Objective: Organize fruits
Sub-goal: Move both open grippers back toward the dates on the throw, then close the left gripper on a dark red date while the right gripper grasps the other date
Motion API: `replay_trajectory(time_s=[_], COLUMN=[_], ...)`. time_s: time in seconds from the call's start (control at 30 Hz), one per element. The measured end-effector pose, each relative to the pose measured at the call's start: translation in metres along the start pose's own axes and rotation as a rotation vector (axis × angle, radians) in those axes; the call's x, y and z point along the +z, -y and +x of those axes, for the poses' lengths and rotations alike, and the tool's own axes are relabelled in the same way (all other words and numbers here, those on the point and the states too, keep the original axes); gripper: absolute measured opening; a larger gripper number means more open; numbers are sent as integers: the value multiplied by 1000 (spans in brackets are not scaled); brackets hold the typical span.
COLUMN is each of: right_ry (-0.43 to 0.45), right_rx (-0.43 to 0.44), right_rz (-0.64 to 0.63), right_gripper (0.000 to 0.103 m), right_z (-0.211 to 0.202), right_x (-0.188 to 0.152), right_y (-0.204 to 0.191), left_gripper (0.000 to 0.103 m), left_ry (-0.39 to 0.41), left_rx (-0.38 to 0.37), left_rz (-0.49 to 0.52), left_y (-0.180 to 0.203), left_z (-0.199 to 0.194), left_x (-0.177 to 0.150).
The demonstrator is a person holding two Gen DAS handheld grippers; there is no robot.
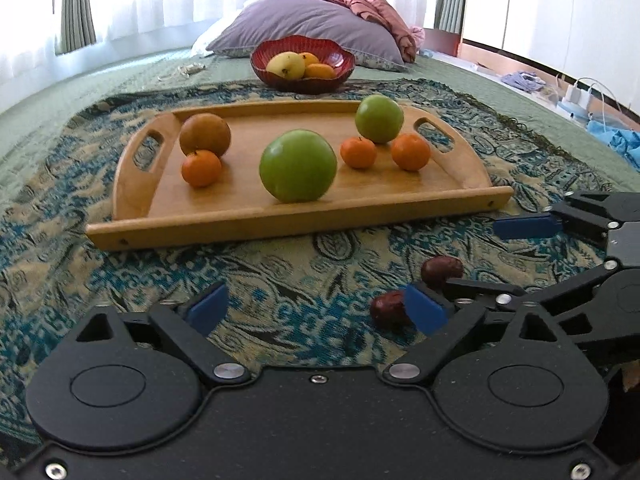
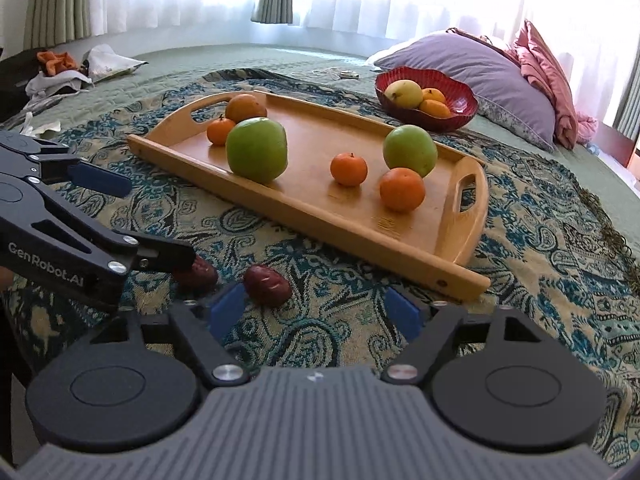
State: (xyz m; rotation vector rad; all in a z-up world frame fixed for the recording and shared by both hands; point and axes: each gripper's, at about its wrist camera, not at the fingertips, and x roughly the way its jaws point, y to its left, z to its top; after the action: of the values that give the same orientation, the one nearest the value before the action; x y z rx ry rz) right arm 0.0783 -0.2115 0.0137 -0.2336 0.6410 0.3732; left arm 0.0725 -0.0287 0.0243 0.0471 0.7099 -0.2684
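- While you held both tools low over the patterned blanket [image 1: 280, 272], your left gripper [image 1: 316, 312] stood with its jaws spread and nothing between the blue pads.
- Your right gripper [image 2: 316, 312] was likewise spread wide, gripping nothing; only blanket showed in its gap.
- You had two dark red dates on the blanket in front of the tray: one [image 2: 267, 283] lay just beyond your right gripper's left pad, the other [image 2: 200, 274] was half hidden under the left gripper's near finger.
- From the left wrist view, those dates [image 1: 386, 309] [image 1: 442, 271] were partly covered by the blue pad and the right gripper's finger, so you could not tell whether any pad touched them.
- Your wooden tray [image 1: 240, 220] carried two green apples [image 1: 298, 166] [image 1: 379, 119], three mandarins [image 1: 201, 168] [image 1: 358, 153] [image 1: 411, 152] and a brown round fruit [image 1: 205, 135], which sat partly behind a mandarin.
- Behind it, your red bowl [image 1: 340, 66] held a yellow fruit [image 1: 286, 65] and orange ones; its rim hid how many.
- Your pillow [image 1: 312, 28] lay behind the bowl.
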Motion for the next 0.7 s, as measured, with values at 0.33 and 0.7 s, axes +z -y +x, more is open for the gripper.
replay_trajectory(time_s=[0.33, 0.7], right_ry=[6, 15], right_rx=[44, 73], right_rz=[-19, -50], right_gripper=[68, 50], right_z=[2, 4], right_x=[-1, -1], right_y=[-5, -15], left_gripper=[49, 26], left_ry=[-23, -56], left_rx=[-115, -221], left_rz=[-22, -80], left_y=[8, 8], left_z=[0, 5], left_x=[1, 0])
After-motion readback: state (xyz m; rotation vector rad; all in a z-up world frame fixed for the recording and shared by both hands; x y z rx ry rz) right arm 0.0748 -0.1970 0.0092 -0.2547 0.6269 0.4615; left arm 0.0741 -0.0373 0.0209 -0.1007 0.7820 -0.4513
